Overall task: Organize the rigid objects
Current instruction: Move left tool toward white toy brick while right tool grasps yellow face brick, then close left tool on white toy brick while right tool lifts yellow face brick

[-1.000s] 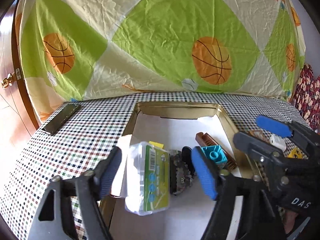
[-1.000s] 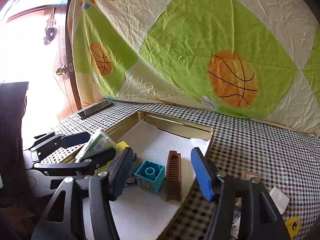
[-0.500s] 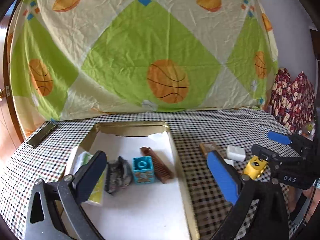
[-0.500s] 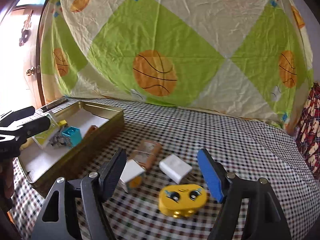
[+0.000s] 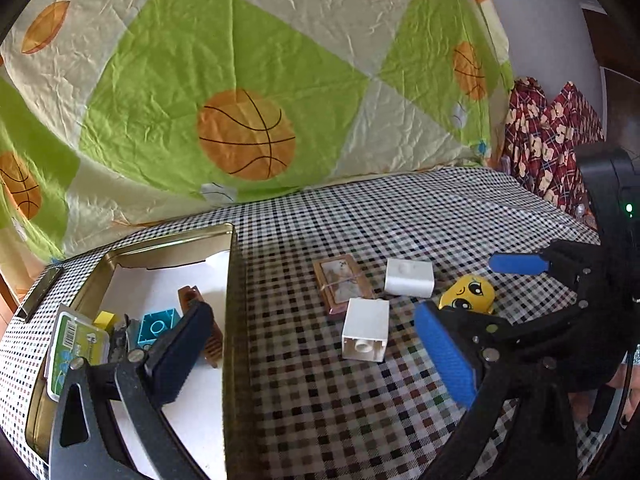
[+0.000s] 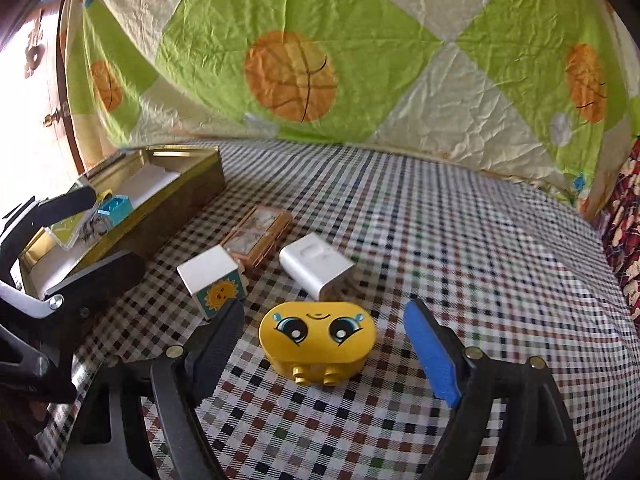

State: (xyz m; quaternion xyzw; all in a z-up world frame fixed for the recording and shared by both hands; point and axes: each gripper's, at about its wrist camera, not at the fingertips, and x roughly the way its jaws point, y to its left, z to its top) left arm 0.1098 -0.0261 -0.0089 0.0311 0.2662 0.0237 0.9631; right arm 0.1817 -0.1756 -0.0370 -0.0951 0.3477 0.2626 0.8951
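Yellow plastic face-printed block point(image 6: 318, 336) between right gripper point(image 6: 326, 346) jaws, just opening, pads clear; left gripper point(image 5: 312, 354) wide, empty. Risk: rounded sides slip.

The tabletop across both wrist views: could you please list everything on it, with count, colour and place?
Tin tray: one, gold, left.
Teal block: one, in tray.
Brown comb: one, in tray.
Clear case: one, green label, in tray.
Small yellow piece: one, in tray.
Framed picture: one, brown, on cloth.
White blocks: two, beside picture.
Yellow face block: one, between right fingers, untouched.
Checked cloth: one, covering table.
Left gripper: open, empty.
Right gripper: open, just widening.
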